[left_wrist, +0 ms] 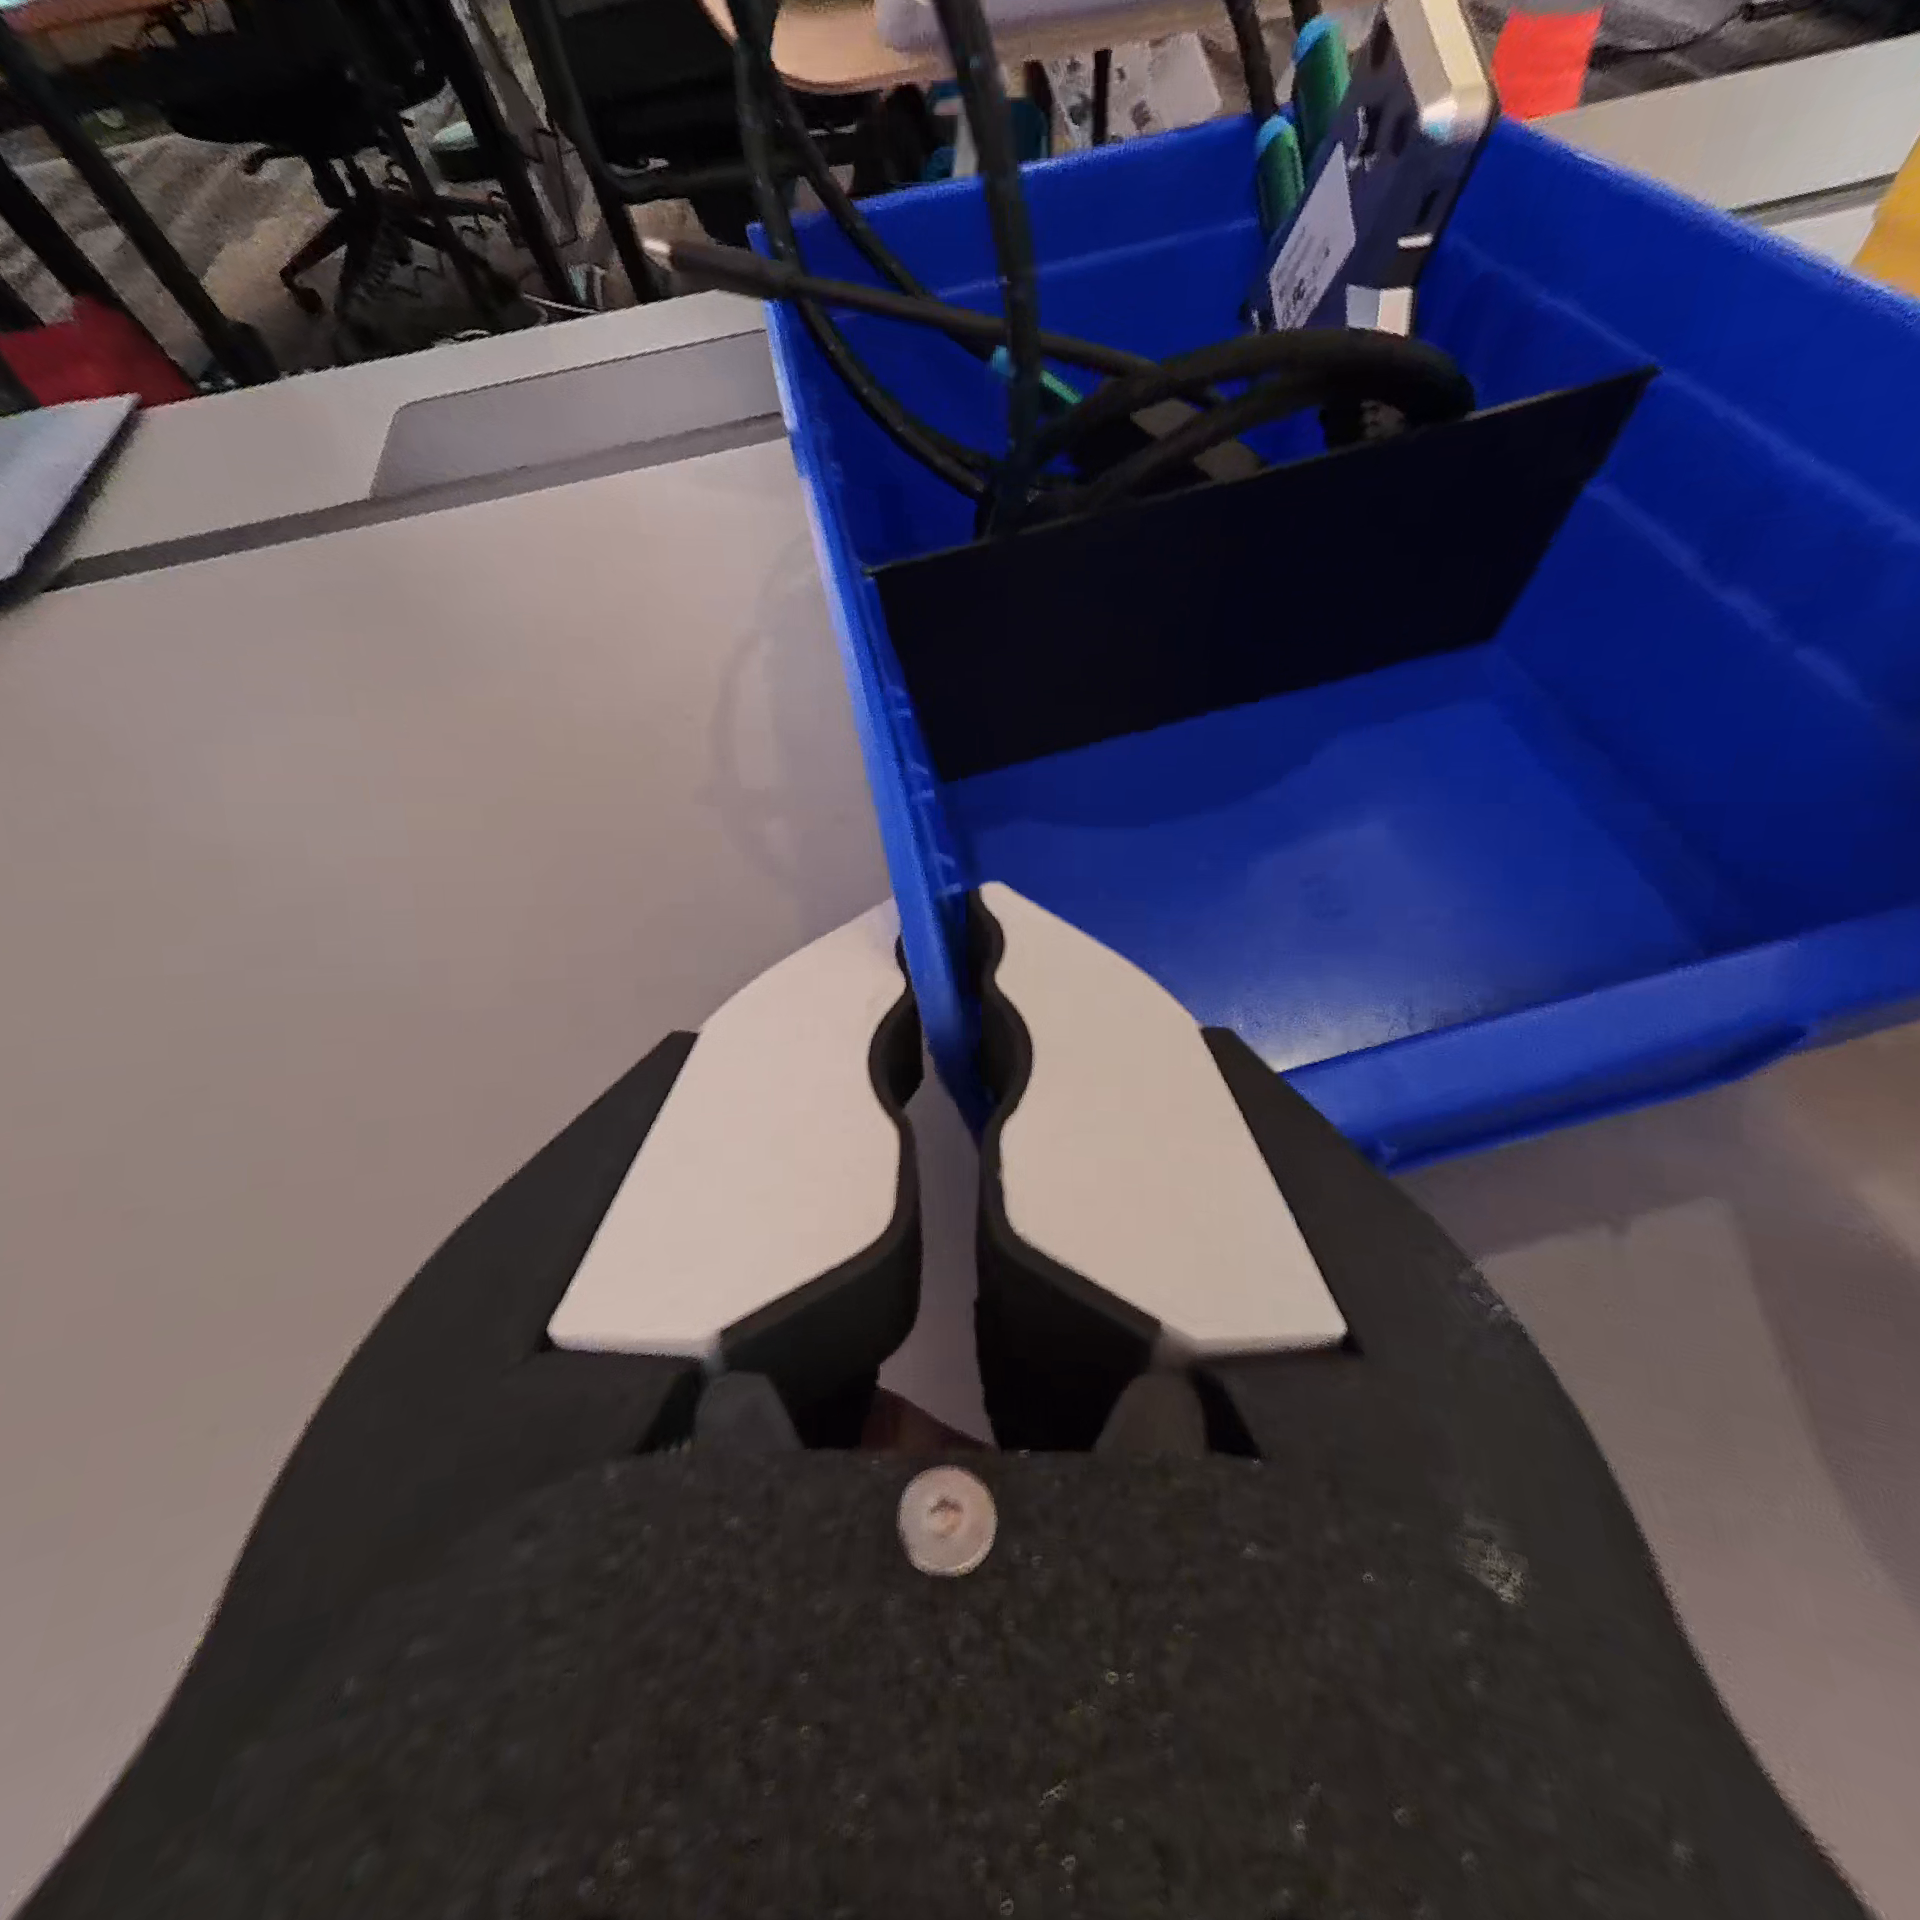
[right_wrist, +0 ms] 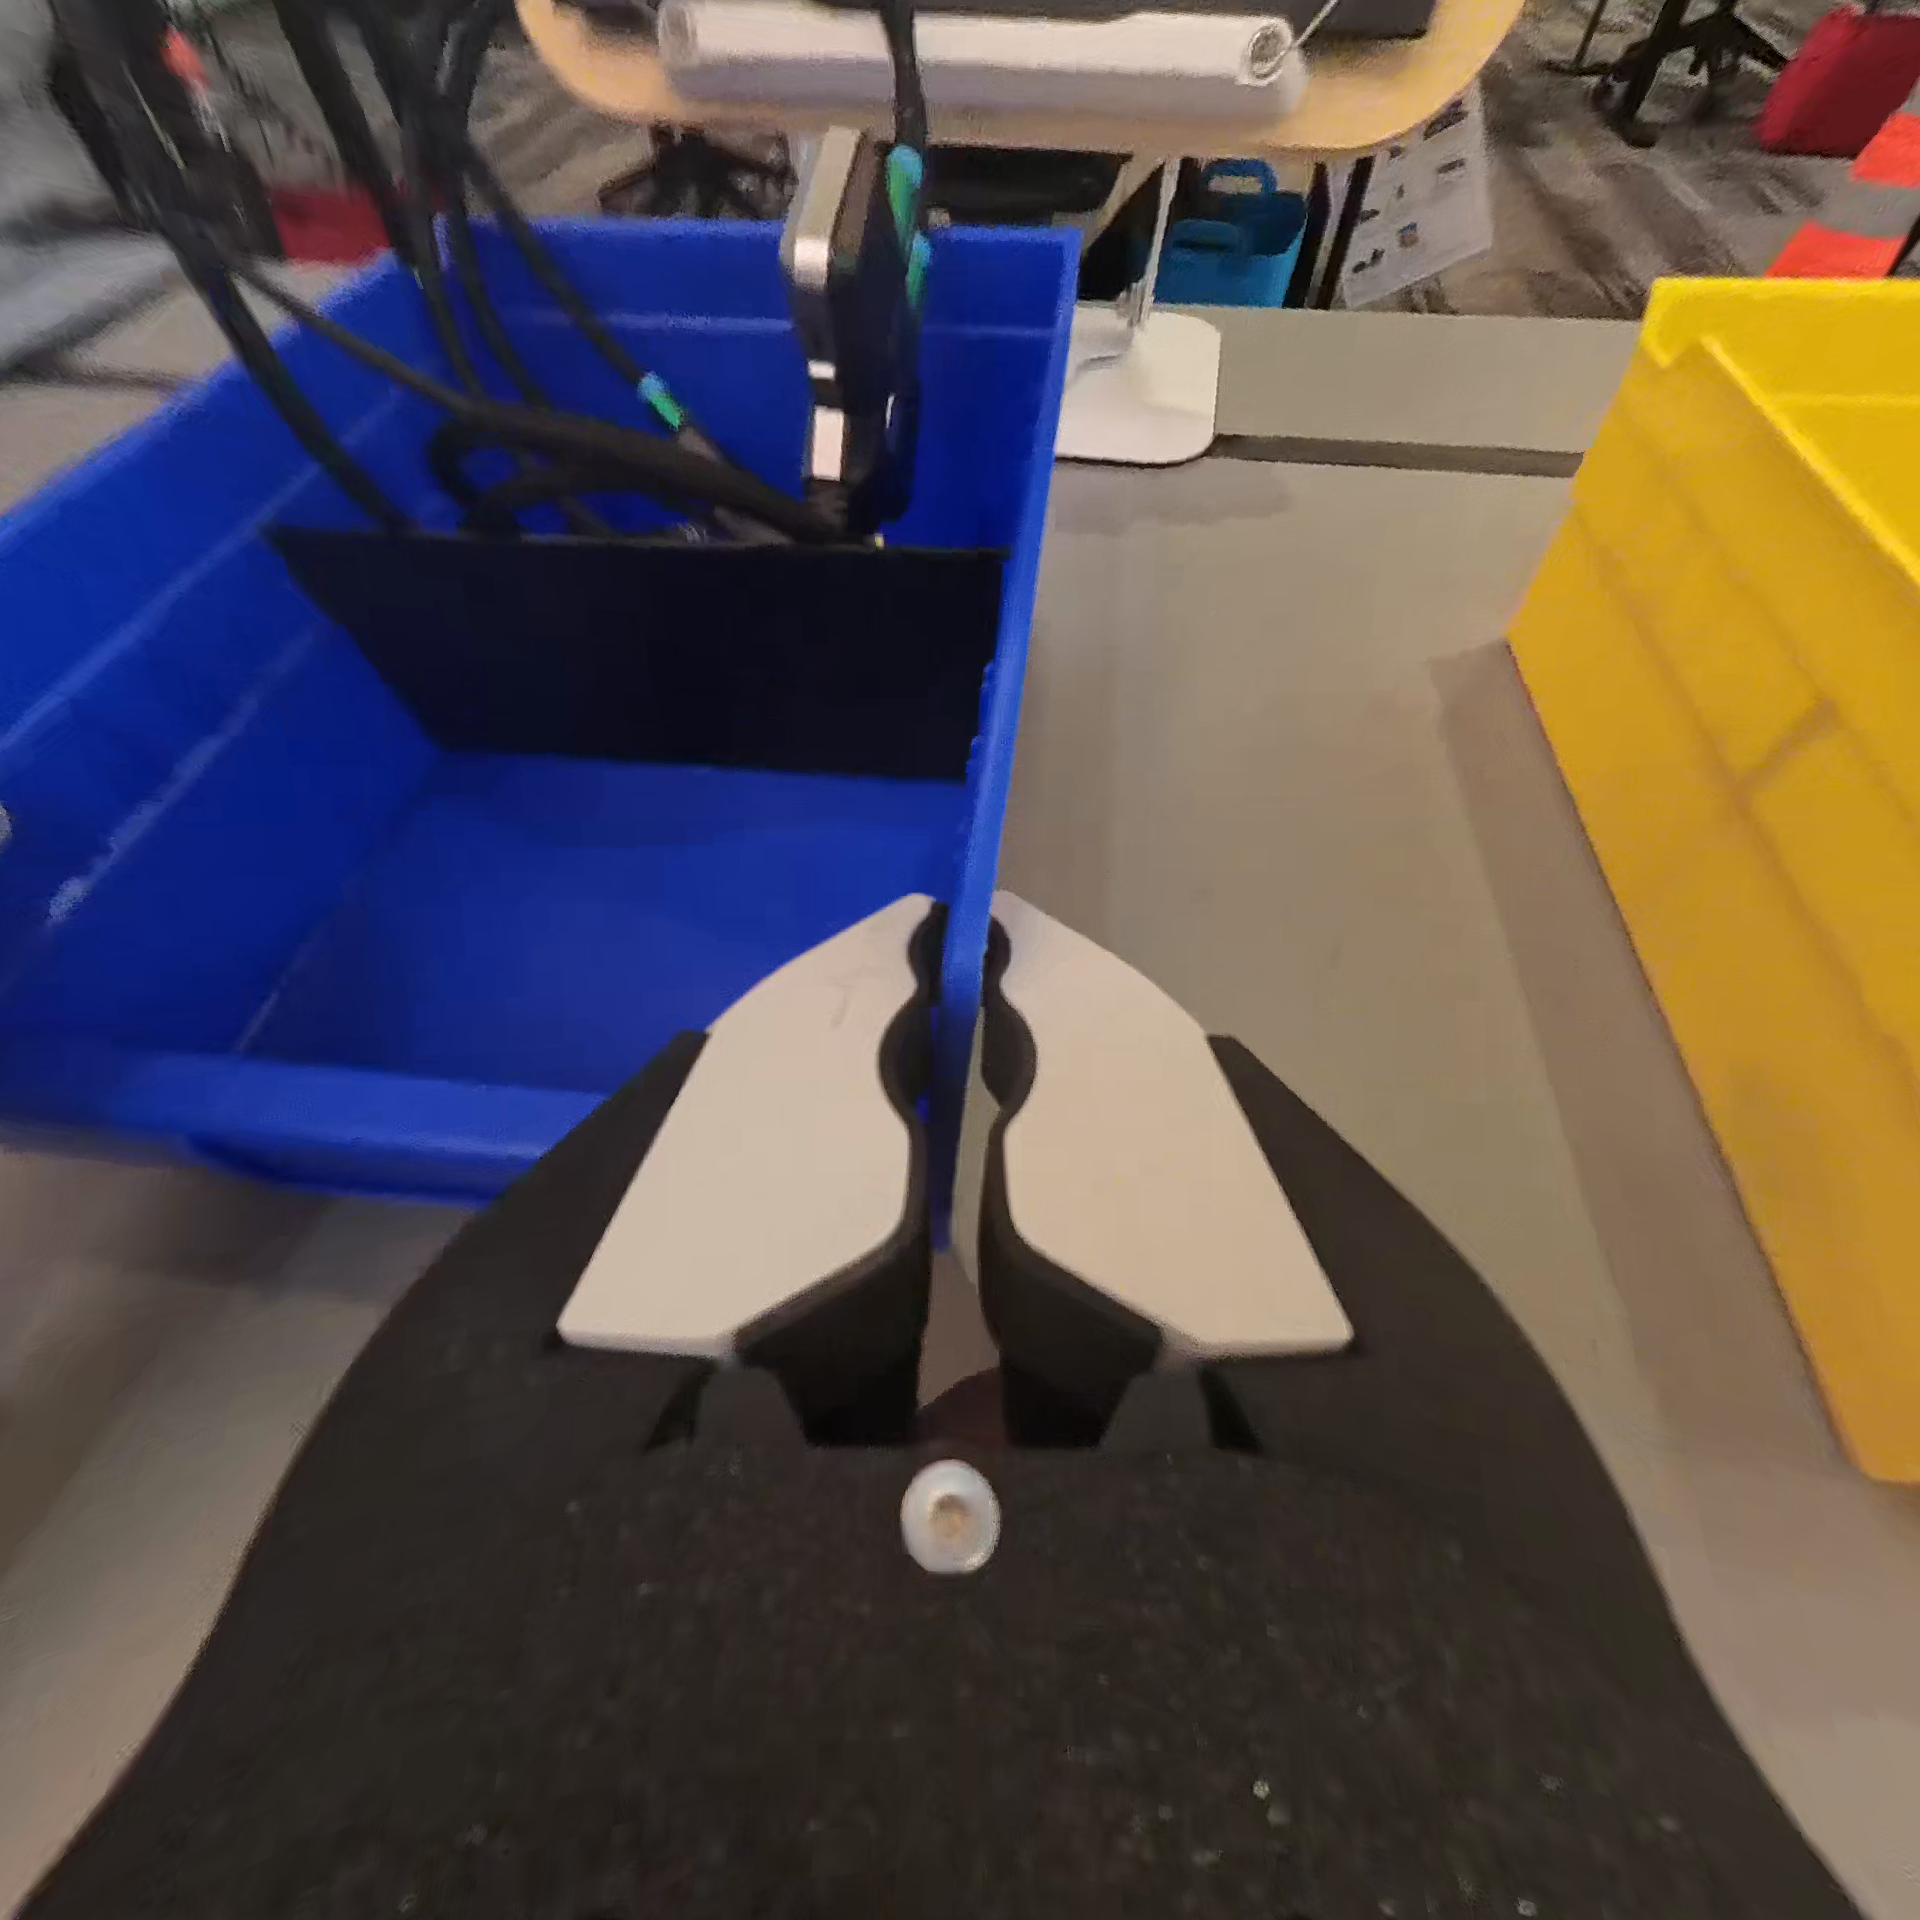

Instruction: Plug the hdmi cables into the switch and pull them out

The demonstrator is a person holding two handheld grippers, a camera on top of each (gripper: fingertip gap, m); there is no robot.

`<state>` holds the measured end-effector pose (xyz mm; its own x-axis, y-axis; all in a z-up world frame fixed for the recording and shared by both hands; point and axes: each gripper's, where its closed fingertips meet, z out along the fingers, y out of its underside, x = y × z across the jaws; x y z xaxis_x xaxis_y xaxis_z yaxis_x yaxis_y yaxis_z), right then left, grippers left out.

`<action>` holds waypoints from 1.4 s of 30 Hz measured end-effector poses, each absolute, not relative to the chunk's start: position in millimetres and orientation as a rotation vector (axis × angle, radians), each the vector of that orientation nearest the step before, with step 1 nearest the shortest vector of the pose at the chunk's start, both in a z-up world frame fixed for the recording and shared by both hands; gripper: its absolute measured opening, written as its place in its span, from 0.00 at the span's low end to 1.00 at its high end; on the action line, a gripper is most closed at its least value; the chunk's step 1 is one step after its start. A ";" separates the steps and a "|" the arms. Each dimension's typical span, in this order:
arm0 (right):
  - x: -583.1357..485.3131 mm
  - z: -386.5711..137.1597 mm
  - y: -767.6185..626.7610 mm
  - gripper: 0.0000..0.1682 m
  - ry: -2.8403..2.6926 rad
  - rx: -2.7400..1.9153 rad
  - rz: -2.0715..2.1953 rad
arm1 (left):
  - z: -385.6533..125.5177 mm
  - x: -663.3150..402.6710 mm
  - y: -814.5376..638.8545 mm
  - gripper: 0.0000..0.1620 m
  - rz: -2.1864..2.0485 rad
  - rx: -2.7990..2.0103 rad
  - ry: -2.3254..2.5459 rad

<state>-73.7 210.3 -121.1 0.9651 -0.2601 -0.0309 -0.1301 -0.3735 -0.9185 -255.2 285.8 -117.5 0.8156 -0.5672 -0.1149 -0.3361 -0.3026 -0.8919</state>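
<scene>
The left gripper [left_wrist: 943,925] is pinching the blue bin's [left_wrist: 1558,1060] left wall near its front corner, fingers nearly closed on it. The right gripper [right_wrist: 961,925] is clamping the right wall the same way. The switch [right_wrist: 844,312] is standing upright in the back compartment among black cables [right_wrist: 582,457], behind a dark divider [right_wrist: 665,665]. A yellow bin [right_wrist: 1766,727] is sitting well apart on the right, bare table [right_wrist: 1299,779] between.

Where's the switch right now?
The switch stands upright in the blue bin's far compartment, behind the black divider, against the bin's right wall with the cables to its left; the left wrist view shows it top right.
</scene>
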 end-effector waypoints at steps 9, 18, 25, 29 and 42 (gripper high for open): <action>-162.1 -115.3 233.4 0.02 0.346 -1.871 -0.058 | -98.1 -349.8 309.2 0.02 -0.170 -1.890 0.614; -288.4 -115.4 276.5 0.03 0.211 -1.897 -0.001 | -109.0 -474.1 347.4 0.02 -0.225 -1.983 0.360; -321.0 -125.3 280.5 0.06 0.118 -1.943 0.040 | -119.7 -497.2 360.6 0.02 -0.328 -1.984 0.350; -339.6 -127.4 269.5 0.10 -0.105 -2.054 0.190 | -120.6 -508.7 362.0 0.04 -0.303 -2.005 0.321; -155.3 -122.7 131.5 0.17 -0.270 -1.977 0.221 | -41.0 -480.2 307.8 0.25 -0.284 -1.648 0.337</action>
<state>-155.3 131.5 -122.7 0.9571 0.2880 -0.0327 0.0883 -0.3972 -0.9135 -480.2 307.8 -41.0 0.9244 -0.3812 -0.0129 -0.0514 -0.0908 -0.9945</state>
